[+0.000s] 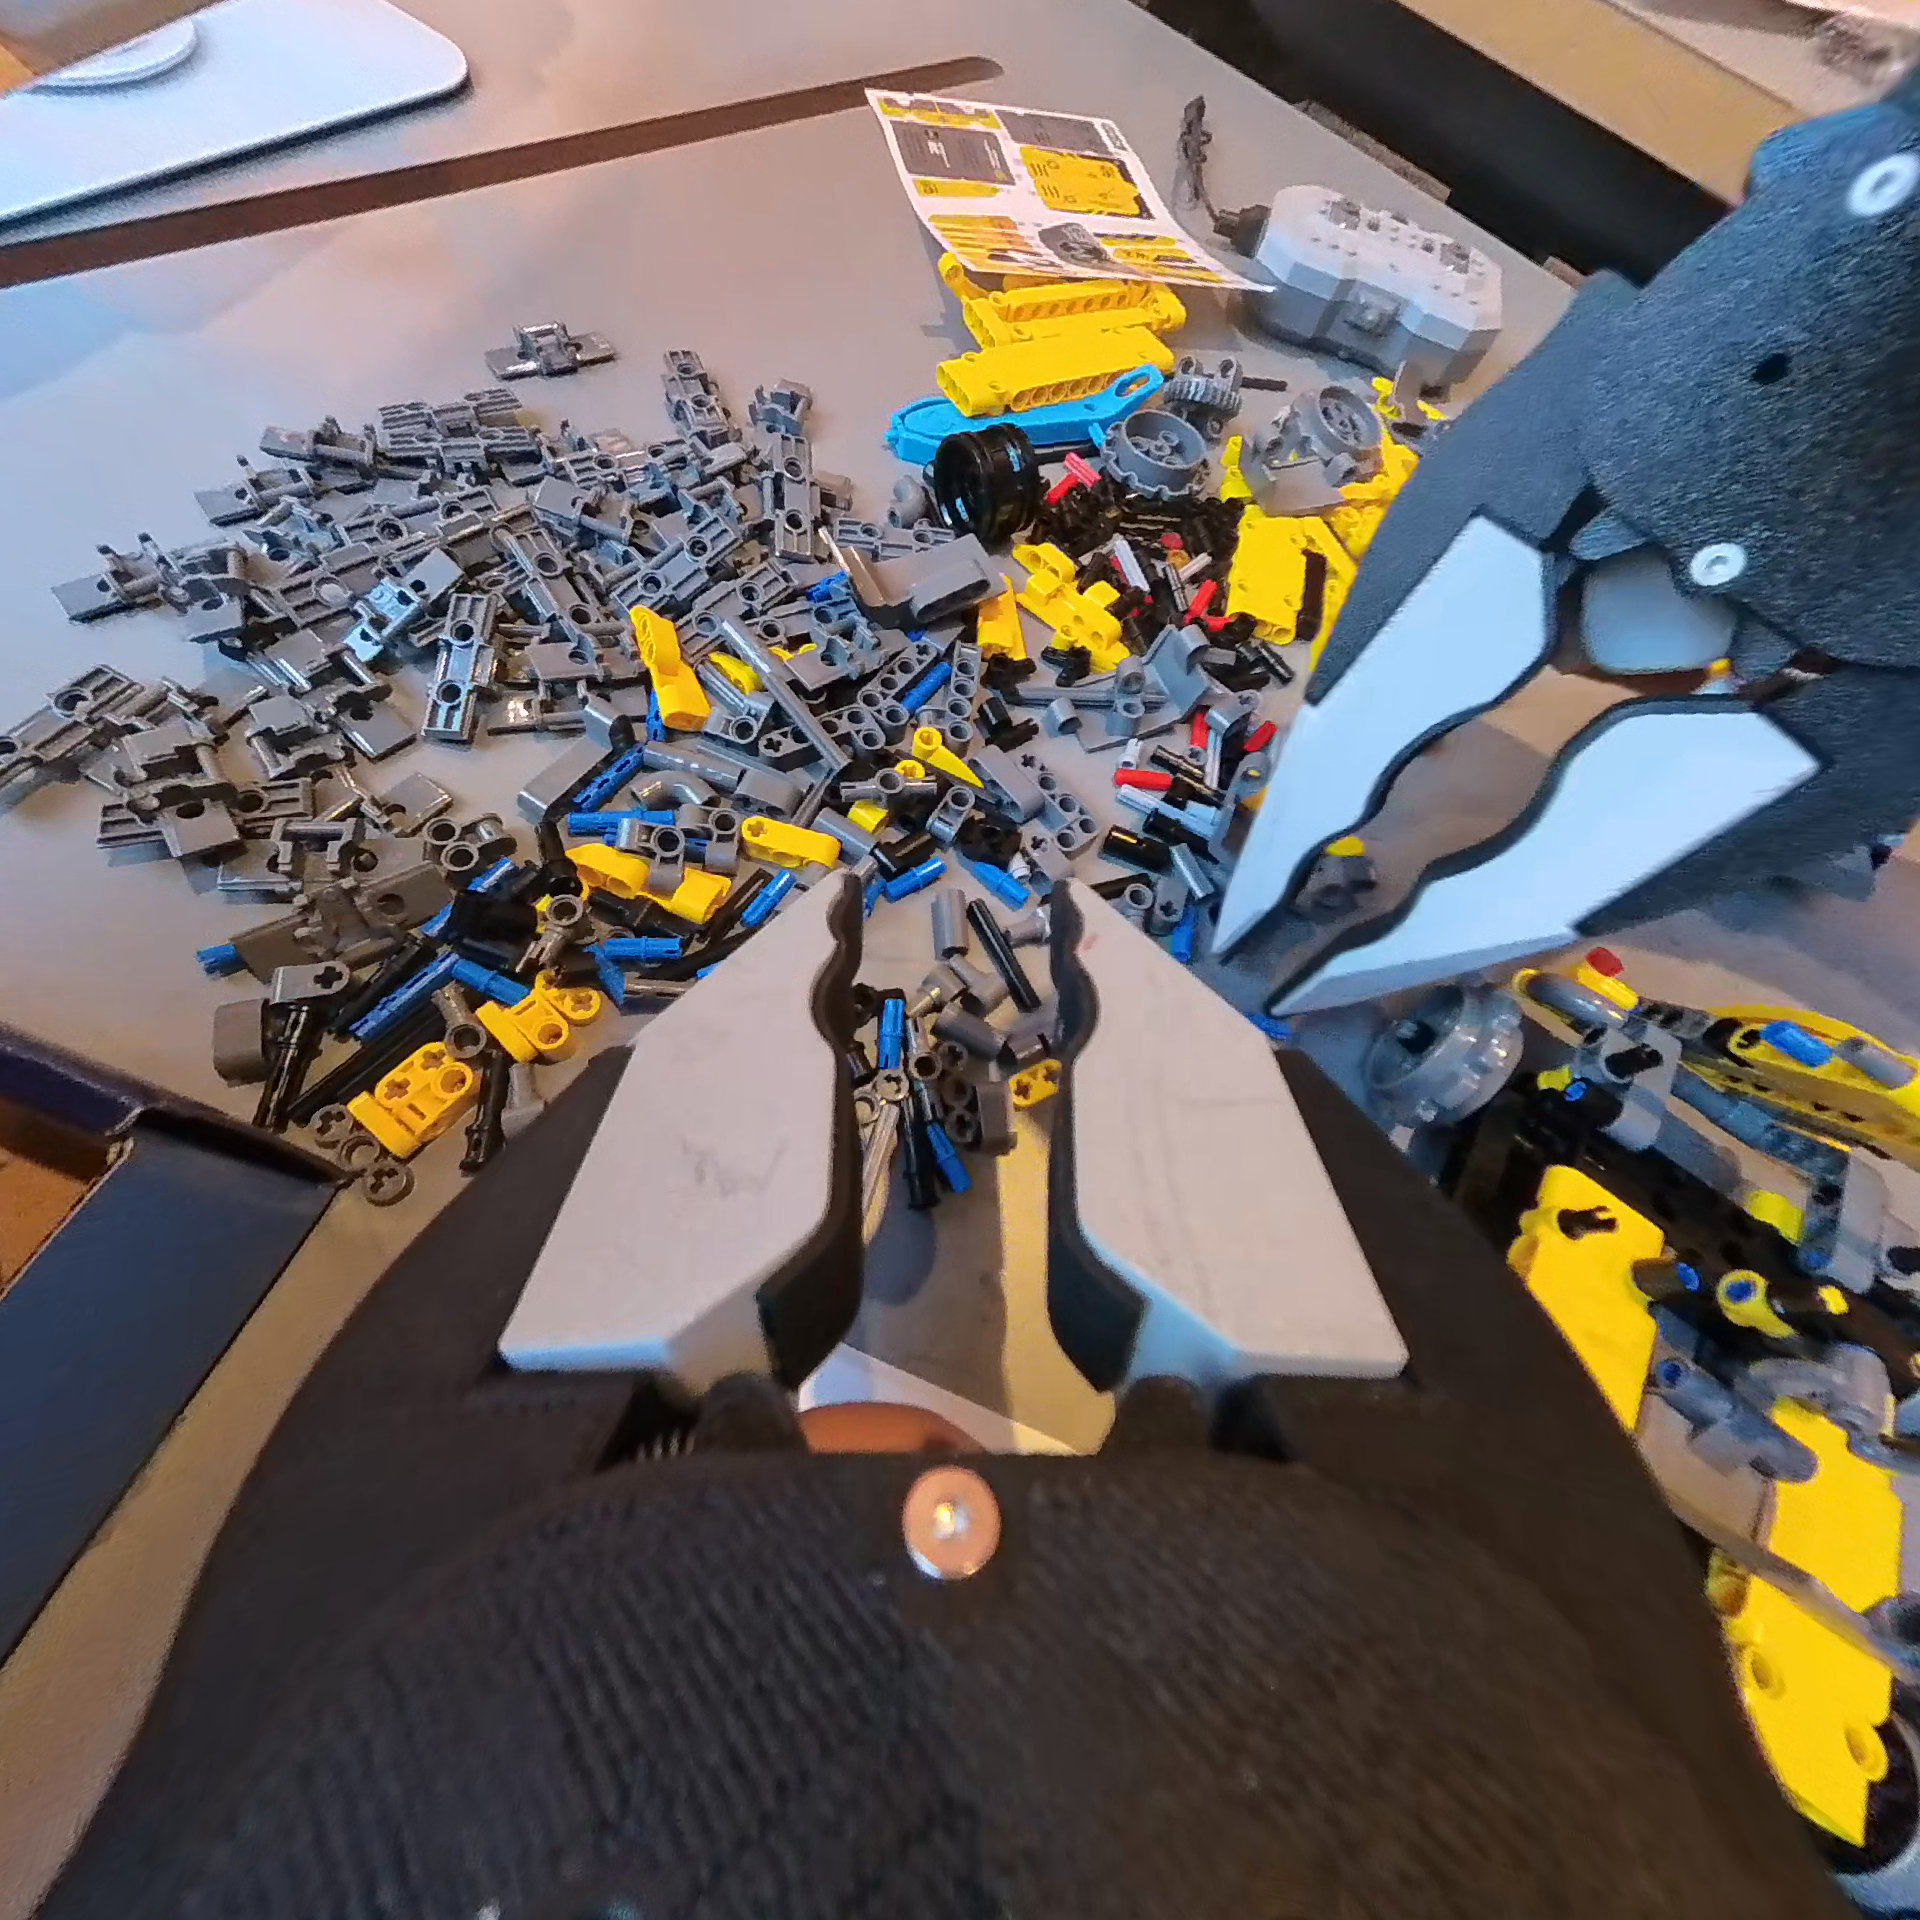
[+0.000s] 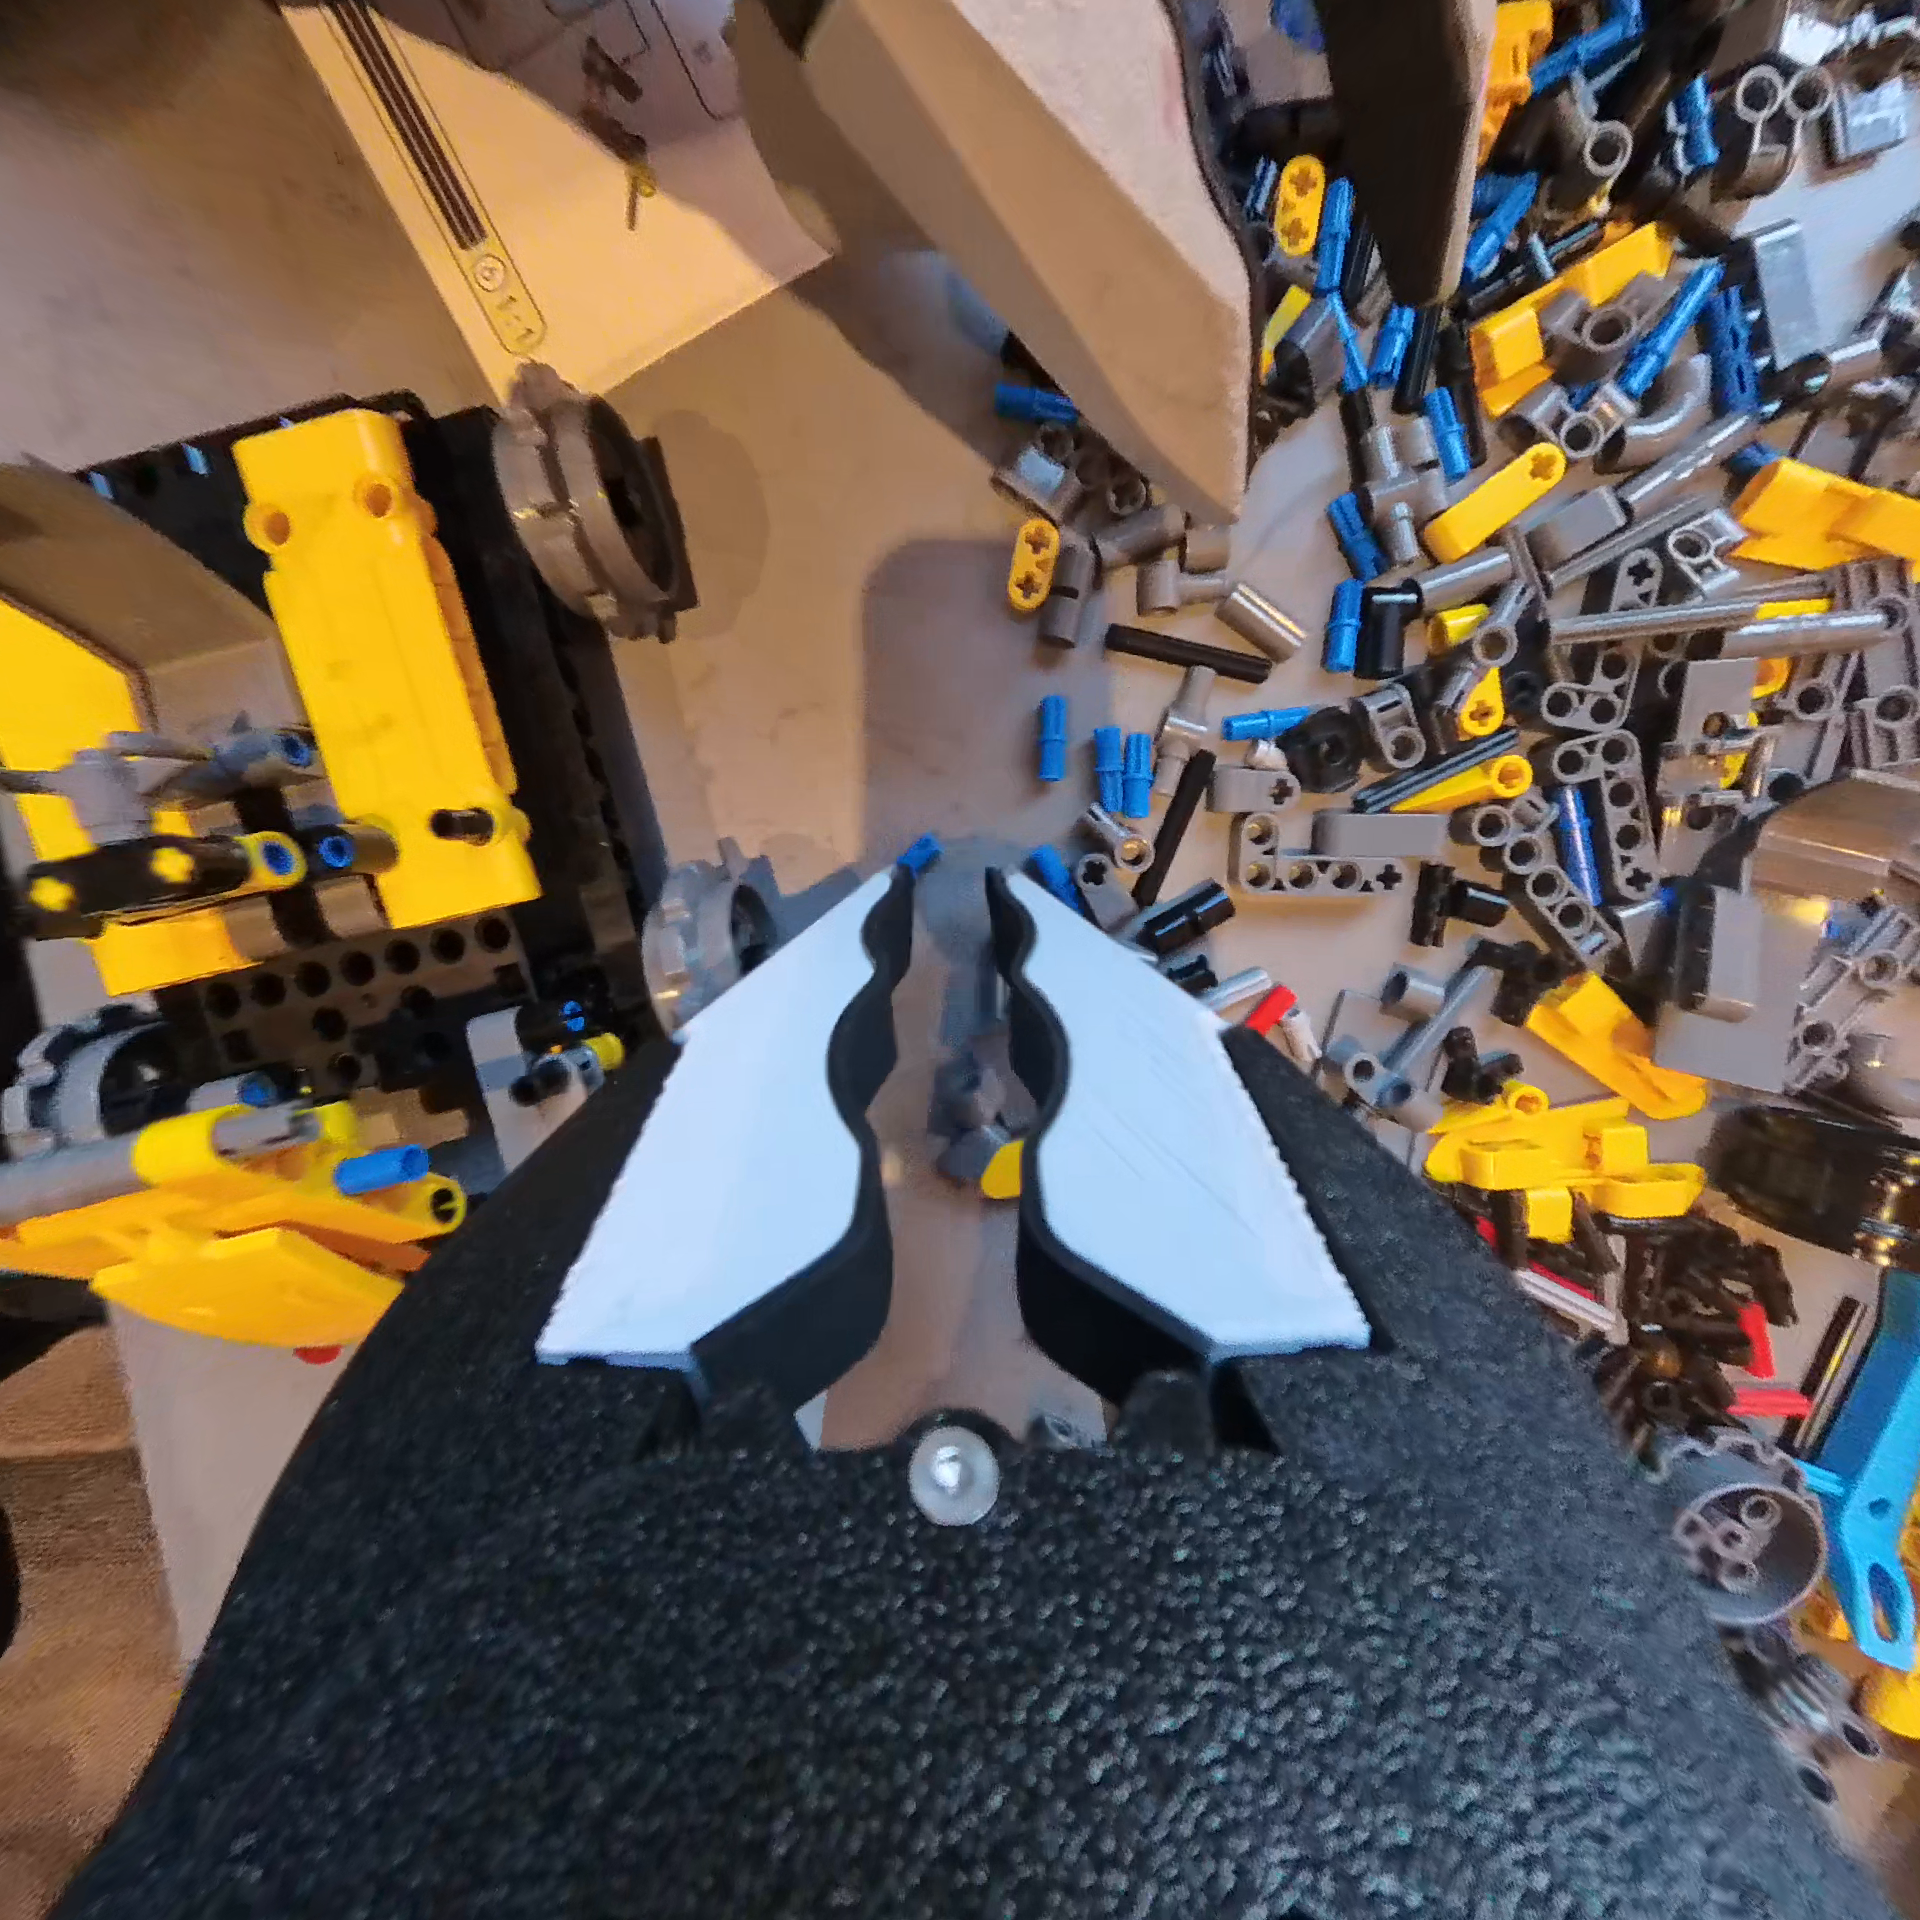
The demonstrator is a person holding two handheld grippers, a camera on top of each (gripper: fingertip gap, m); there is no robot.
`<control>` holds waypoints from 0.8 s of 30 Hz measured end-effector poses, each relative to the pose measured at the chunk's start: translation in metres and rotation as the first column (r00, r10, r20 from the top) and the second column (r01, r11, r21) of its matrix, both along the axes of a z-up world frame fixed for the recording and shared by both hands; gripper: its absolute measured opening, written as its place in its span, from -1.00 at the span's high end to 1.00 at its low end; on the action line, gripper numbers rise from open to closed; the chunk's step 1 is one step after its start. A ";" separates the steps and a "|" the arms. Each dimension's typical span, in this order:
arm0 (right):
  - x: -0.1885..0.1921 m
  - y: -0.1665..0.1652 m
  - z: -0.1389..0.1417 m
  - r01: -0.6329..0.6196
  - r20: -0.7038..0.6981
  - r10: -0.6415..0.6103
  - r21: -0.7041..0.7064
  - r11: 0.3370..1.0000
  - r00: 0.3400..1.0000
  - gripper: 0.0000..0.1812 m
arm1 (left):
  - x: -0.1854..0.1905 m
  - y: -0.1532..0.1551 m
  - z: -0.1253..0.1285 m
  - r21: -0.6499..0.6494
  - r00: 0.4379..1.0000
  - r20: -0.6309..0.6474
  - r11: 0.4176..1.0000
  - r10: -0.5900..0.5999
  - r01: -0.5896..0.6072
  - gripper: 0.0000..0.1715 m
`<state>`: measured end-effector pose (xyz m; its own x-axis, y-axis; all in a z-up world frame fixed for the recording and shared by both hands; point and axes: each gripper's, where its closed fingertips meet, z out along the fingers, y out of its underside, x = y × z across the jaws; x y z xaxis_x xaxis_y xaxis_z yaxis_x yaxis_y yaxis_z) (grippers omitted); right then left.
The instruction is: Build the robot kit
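My left gripper (image 1: 954, 904) is open and empty, low over a heap of small grey, blue, black and yellow building pieces (image 1: 935, 1081) on the grey table. It also shows at the top of the right wrist view (image 2: 1226, 260). My right gripper (image 2: 948, 878) is shut on a small grey piece with a yellow part (image 2: 971, 1101), held deep between the jaws. In the left wrist view the right gripper (image 1: 1252, 977) comes in from the right, and the grey piece (image 1: 1335, 875) shows between its fingers. A partly built yellow and black model (image 1: 1662, 1247) (image 2: 364, 675) lies beside it.
Dark grey track links (image 1: 364, 582) spread to the left. A sticker sheet (image 1: 1049, 187), a grey battery box (image 1: 1371, 270), yellow beams (image 1: 1060, 343), a blue tool (image 1: 997, 416) and a black wheel (image 1: 982, 478) lie at the back. A dark box (image 1: 104, 1299) stands at the left edge. A booklet (image 2: 571, 208) lies by the model. My hands' fingertips stand some 9 cm from each other. Left tips and right tips are each some 15 cm from the black wheel (image 1: 982, 478). My right wrist view (image 2: 1880, 1160) looks at it from another angle.
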<state>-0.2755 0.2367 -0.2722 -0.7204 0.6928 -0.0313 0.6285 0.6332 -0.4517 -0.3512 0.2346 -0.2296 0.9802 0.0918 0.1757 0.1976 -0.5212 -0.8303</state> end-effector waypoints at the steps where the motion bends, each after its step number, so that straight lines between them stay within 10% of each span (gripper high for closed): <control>1: 0.001 -0.003 0.003 -0.002 -0.001 0.002 -0.020 1.000 1.000 0.82 | 0.000 0.000 0.000 0.000 1.000 -0.002 1.000 0.000 0.000 0.60; 18: -0.026 0.013 0.017 0.164 -0.161 -0.156 0.041 0.986 0.975 0.85 | -0.029 -0.004 0.025 0.120 0.988 0.014 0.981 0.151 -0.152 0.57; 24: -0.019 0.048 0.060 0.562 -0.277 -0.593 -0.191 0.805 0.756 0.75 | -0.046 -0.009 0.032 0.158 0.970 -0.007 0.958 0.242 -0.238 0.57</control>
